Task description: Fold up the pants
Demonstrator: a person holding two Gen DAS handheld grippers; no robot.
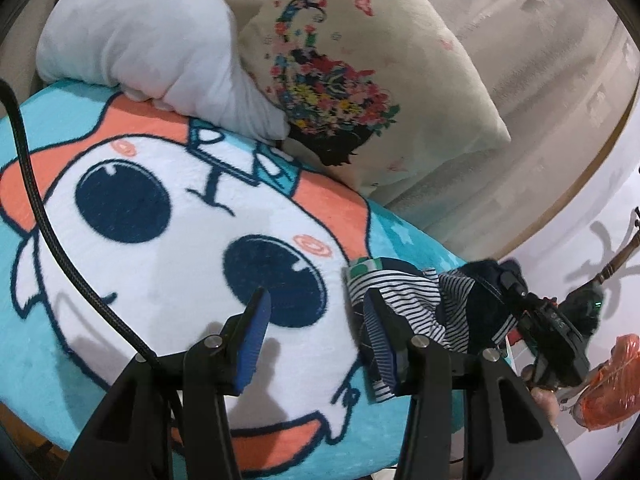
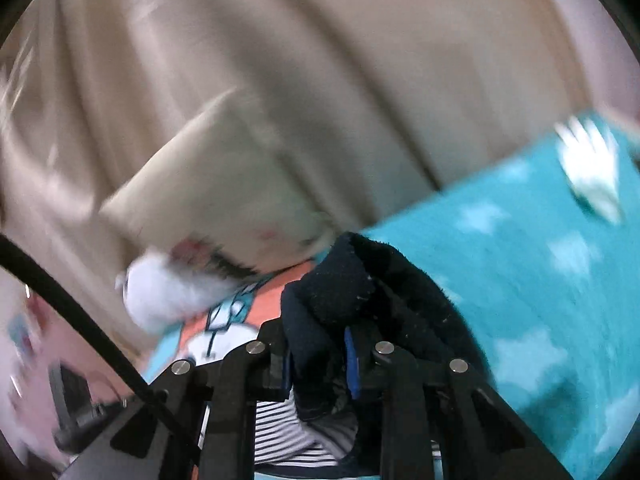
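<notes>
The pants [image 1: 436, 304] are small, navy outside with a navy-and-white striped lining. They lie bunched at the right edge of a turquoise cartoon blanket [image 1: 168, 240]. My left gripper [image 1: 316, 312] is open and empty; its right finger [image 1: 380, 344] touches the pants' striped edge. My right gripper [image 2: 320, 360] is shut on the navy cloth of the pants [image 2: 344, 280], which bulges up between its blue pads. It also shows in the left wrist view [image 1: 532, 312], at the pants' right end. The right wrist view is blurred.
A white cushion [image 1: 148, 40] and a beige pillow with a flower print [image 1: 360, 80] lie behind the blanket against a beige sofa back [image 1: 540, 60]. An orange plastic bag [image 1: 612, 384] sits at the far right. A black cable [image 1: 44, 216] crosses the left side.
</notes>
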